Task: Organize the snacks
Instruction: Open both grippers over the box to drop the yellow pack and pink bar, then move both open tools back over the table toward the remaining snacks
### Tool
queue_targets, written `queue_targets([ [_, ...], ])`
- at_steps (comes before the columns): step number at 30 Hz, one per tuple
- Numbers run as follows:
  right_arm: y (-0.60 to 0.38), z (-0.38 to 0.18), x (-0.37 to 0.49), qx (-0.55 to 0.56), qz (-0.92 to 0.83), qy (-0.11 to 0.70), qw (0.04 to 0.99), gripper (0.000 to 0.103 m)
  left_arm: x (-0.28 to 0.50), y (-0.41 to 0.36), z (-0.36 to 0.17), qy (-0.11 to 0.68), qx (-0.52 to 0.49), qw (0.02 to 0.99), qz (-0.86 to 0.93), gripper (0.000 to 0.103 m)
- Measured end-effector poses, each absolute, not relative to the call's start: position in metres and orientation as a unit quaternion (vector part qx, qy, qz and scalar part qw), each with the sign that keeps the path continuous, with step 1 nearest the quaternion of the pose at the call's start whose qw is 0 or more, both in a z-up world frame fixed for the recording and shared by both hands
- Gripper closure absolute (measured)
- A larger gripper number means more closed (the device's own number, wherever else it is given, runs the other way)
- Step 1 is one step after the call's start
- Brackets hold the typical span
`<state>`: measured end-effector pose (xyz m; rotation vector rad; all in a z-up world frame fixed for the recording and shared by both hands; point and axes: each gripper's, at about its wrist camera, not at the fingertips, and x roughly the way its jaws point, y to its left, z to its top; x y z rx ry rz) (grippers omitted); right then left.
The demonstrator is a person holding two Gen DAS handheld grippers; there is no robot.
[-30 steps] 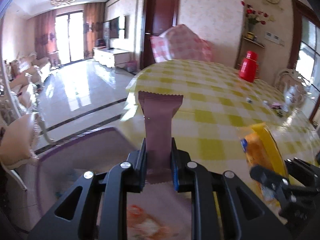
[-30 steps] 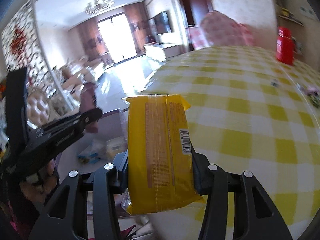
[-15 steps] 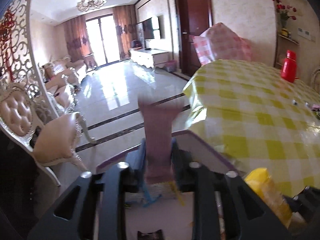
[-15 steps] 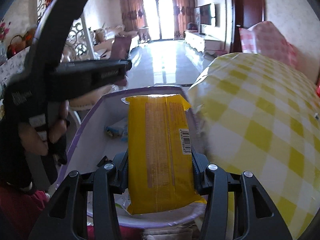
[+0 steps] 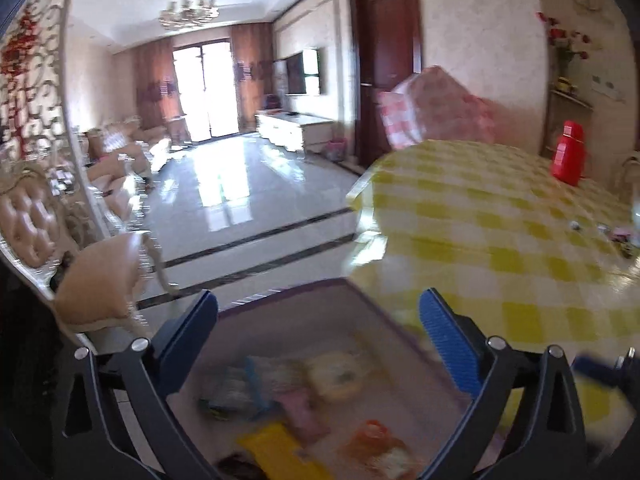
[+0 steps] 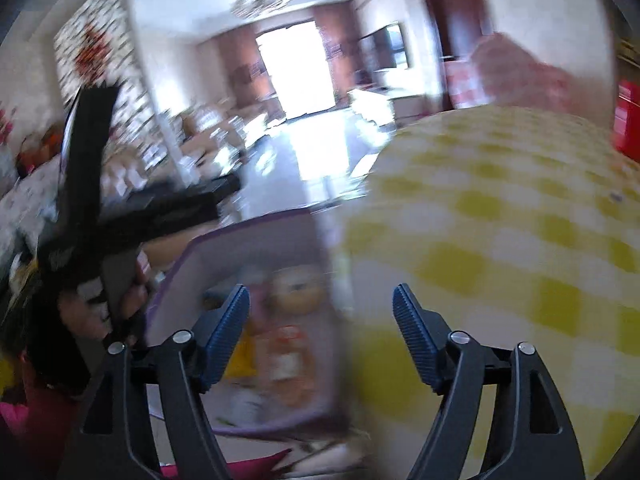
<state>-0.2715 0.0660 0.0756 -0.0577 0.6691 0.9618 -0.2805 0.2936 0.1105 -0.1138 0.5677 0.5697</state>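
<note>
Could go wrong from here: snacks all lying loose in the purple box, heaped and mixed, so easy to spill if a gripper bumps the rim. Box sitting low beside the edge of the bench, not on it, so a hard knock could tip it toward the floor. Both views blurry, so hard to tell each snack apart; a yellow packet, a round pale one and an orange one just made out inside the box. Another slip: reaching back in with wide jaws and catching two packets at once, or scraping the yellow check cloth and dragging it. Right gripper seen at the right edge of the left view, close by, so a bump between the two also possible. Left gripper spread wide, jaws just opened, nothing between the blue pads, snacks well below them in the box. Right gripper also spread apart, jaws just opened, nothing held, one pad over the box and the other over the bench edge. Both pointing forward and tilted down toward the box. Left gripper in the right view off to the left, dark and blurred, a hand wrapped round its handle. Bench near the box bare of snacks, as far as shown.
</note>
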Motion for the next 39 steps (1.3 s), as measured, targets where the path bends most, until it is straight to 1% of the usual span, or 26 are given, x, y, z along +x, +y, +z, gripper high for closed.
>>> queue_targets([
  [4, -0.019, 0.084, -0.237, 0.019, 0.355, 0.298, 0.886, 0.017, -0.253, 0.245, 0.102, 0.303, -0.055, 0.932, 0.193, 0.002],
  [5, -0.043, 0.086, -0.229, 0.032, 0.325, 0.293, 0.899, 0.016, -0.246, 0.230, 0.100, 0.309, -0.052, 0.934, 0.172, 0.002],
  [9, -0.121, 0.079, -0.193, 0.072, 0.217, 0.302, 0.925, 0.016, -0.212, 0.168, 0.096, 0.342, -0.058, 0.936, 0.067, 0.002],
  [13, -0.199, 0.061, -0.154, 0.108, 0.111, 0.334, 0.930, 0.016, -0.152, 0.096, 0.094, 0.376, -0.056, 0.925, -0.009, 0.002],
  [19, -0.274, 0.039, -0.111, 0.164, 0.035, 0.370, 0.914, 0.016, -0.038, 0.015, 0.082, 0.385, -0.029, 0.922, -0.003, 0.002],
  [25, -0.309, 0.034, -0.050, 0.173, -0.033, 0.377, 0.909, 0.016, 0.054, -0.050, 0.062, 0.391, -0.058, 0.918, -0.022, 0.002],
  [30, -0.341, 0.030, 0.011, 0.213, -0.097, 0.358, 0.904, 0.016, 0.101, -0.081, 0.056, 0.350, -0.073, 0.933, -0.041, 0.002],
  [32, -0.351, 0.027, 0.030, 0.220, -0.115, 0.350, 0.903, 0.016, 0.108, -0.082, 0.050, 0.327, -0.098, 0.938, -0.063, 0.002],
  [36, -0.367, 0.024, 0.078, 0.227, -0.137, 0.350, 0.899, 0.016, 0.114, -0.080, 0.041, 0.330, -0.102, 0.932, -0.109, 0.002],
  [39, -0.378, 0.024, 0.118, 0.232, -0.164, 0.346, 0.894, 0.016, 0.112, -0.064, 0.041, 0.312, -0.142, 0.934, -0.105, 0.002],
])
